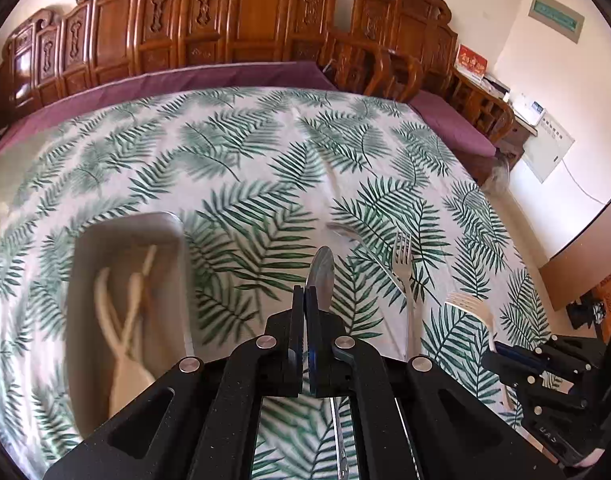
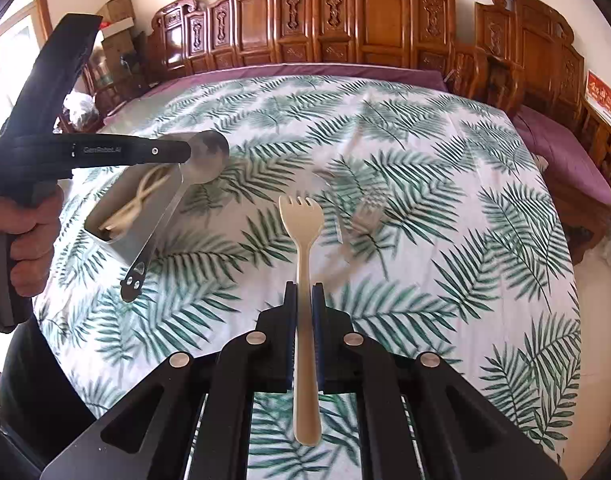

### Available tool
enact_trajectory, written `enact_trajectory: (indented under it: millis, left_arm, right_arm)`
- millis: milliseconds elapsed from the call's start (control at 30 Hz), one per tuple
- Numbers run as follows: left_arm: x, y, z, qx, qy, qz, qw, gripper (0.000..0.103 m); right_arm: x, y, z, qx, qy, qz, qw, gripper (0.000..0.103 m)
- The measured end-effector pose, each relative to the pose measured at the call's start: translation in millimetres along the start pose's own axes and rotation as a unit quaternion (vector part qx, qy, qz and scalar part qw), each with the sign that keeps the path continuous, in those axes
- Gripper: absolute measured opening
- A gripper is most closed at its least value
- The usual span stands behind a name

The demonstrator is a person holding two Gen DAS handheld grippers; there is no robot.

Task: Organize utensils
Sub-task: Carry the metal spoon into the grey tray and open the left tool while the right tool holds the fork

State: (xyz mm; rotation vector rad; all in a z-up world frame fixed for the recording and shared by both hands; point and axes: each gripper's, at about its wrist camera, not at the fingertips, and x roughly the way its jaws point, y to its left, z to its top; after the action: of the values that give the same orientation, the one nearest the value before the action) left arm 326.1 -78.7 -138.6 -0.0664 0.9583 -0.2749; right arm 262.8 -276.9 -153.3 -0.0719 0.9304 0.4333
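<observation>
My left gripper is shut on a metal spoon, held above the table just right of the metal tray. The tray holds several cream plastic utensils. From the right wrist view the left gripper holds the spoon over the tray. My right gripper is shut on a cream plastic fork, tines forward, above the table; the fork also shows in the left wrist view. A metal fork and another metal spoon lie on the cloth.
The table is covered by a palm-leaf cloth over a purple one. Carved wooden chairs stand along the far edge. The metal fork lies blurred ahead of my right gripper.
</observation>
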Motion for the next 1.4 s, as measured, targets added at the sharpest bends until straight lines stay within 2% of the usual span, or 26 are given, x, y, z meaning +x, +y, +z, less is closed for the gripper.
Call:
enact_trajectory:
  millis: [367, 667, 1067, 1400]
  left_arm:
    - [-48, 45, 11, -0.007, -0.040, 0.017, 0.9990, 0.000]
    - [-52, 87, 18, -0.021, -0.046, 0.036, 0.9981, 0.000]
    - [-18, 136, 14, -0.029, -0.024, 0.072, 0.9967, 0.000]
    - [17, 151, 2, -0.027, 0.010, 0.093, 0.9953, 0.000]
  right_arm:
    - [-4, 47, 28, -0.020, -0.014, 0.011, 1.000, 0.009]
    - [8, 78, 48, -0.035, -0.014, 0.024, 0.999, 0.009]
    - [25, 95, 61, -0.041, -0.006, 0.034, 0.999, 0.009]
    - [33, 92, 55, -0.038, 0.005, 0.035, 0.999, 0.009]
